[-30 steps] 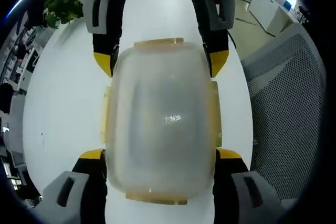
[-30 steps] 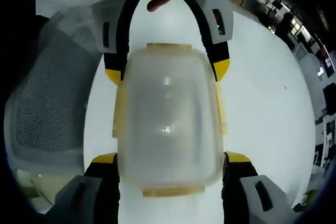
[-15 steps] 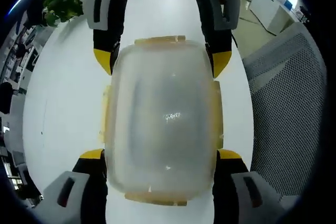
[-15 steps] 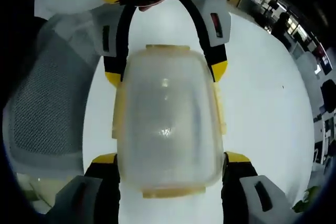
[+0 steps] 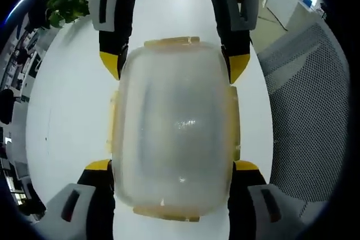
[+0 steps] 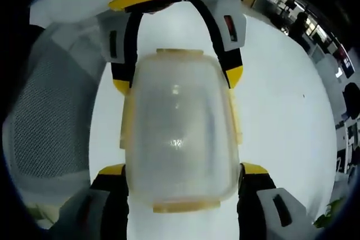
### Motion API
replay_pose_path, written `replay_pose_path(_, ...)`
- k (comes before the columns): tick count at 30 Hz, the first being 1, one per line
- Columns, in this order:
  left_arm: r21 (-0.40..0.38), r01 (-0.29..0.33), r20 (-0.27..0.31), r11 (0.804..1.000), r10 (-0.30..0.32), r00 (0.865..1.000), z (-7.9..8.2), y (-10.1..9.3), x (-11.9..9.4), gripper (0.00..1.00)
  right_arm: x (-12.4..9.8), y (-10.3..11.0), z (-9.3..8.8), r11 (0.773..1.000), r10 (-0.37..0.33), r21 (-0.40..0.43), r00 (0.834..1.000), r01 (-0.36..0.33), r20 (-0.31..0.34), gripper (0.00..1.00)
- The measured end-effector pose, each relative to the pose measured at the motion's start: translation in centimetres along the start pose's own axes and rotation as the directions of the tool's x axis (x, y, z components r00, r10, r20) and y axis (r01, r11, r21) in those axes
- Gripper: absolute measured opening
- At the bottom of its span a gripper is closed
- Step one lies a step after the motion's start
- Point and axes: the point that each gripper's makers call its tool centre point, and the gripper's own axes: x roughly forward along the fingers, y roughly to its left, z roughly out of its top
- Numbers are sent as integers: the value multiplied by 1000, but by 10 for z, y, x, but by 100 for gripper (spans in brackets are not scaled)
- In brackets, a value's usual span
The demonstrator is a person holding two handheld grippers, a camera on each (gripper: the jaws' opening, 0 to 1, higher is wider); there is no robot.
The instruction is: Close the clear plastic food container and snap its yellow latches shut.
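- A clear plastic food container sits on a white table, seen close up from above in the left gripper view; its lid is on.
- Pale yellow latches show on all four sides of the container, lying flat against its edges.
- The left gripper straddles the near end of the container, one yellow-tipped jaw on each side, touching or almost touching the walls. Whether it squeezes the container cannot be told.
- The right gripper reaches in from the far end, its two jaws likewise spread to either side of the container.
- In the right gripper view the same container lies between the right gripper at the bottom and the left gripper at the top, with a latch at the far end.
- A grey mesh office chair stands beside the table.
- A green plant is near the table's far edge.
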Motion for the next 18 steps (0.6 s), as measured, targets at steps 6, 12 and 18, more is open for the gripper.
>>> replay_pose_path(6,-8,0,11,1000,1,1000,-6,-1,-3,83,3,1,8,1000,2,-2,1000,-2,-5,80)
replay_pose_path(12,-5,0,16,1000,0,1000,-15,-2,-5,83,7,3,15,1000,2,-2,1000,-2,-16,80)
replay_pose_path(18,-5,1,13,1000,0,1000,-27,-4,-9,83,11,5,27,1000,1,1,1000,-1,-17,80)
